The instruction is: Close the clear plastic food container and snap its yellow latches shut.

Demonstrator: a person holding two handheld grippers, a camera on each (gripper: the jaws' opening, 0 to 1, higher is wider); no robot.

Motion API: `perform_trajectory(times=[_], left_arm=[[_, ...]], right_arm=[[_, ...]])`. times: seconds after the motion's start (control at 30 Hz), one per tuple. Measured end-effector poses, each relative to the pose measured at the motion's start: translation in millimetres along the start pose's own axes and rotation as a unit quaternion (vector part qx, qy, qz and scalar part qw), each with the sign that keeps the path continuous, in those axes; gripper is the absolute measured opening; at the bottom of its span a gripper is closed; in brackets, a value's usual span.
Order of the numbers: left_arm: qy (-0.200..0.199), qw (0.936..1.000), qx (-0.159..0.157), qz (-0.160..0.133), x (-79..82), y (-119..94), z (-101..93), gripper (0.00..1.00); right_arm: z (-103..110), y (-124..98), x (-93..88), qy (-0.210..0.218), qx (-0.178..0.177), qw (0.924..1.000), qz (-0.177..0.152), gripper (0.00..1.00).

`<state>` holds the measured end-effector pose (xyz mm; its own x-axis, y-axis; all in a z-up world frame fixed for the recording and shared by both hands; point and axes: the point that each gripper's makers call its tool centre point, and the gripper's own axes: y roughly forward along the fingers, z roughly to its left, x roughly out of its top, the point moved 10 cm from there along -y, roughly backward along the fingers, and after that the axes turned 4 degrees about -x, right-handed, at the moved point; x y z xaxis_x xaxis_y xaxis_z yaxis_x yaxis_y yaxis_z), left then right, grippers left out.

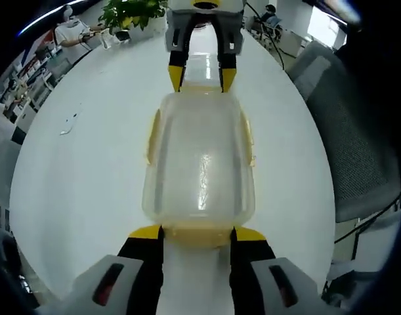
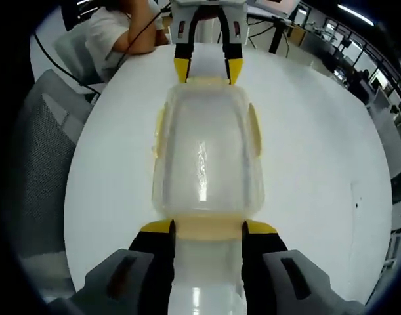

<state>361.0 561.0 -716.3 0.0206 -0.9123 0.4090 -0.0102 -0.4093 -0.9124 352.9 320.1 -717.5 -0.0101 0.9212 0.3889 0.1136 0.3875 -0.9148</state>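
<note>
While the clear container point(image 1: 199, 170) sits lidded on the white table point(image 1: 88, 164), each open hand-held gripper, left point(image 1: 197, 237) and right point(image 2: 207, 231), straddles an end yellow latch point(image 2: 208, 226), gripping nothing; pressing these down looks next, then the side latches point(image 1: 151, 136).

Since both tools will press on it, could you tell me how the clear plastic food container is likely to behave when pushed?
The clear plastic food container looks empty, so probably light. It may skid on the smooth white table. Its thin walls could flex under pressure.
</note>
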Motion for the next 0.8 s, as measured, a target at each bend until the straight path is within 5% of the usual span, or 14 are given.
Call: perform_trajectory(times=[0.5, 0.8], left_arm=[[-0.013, 0.9999, -0.004, -0.01, 9.4, -14.8, -6.9, 0.34], [-0.016, 0.9997, 0.008, -0.014, 30.4, -15.1, -12.6, 0.34]], right_arm=[[-0.8, -23.8, 5.8, -0.003, 0.01, 0.9999, 0.001, 0.37], [1.6, -38.4, -8.4, -0.016, 0.002, 0.9999, 0.0, 0.36]])
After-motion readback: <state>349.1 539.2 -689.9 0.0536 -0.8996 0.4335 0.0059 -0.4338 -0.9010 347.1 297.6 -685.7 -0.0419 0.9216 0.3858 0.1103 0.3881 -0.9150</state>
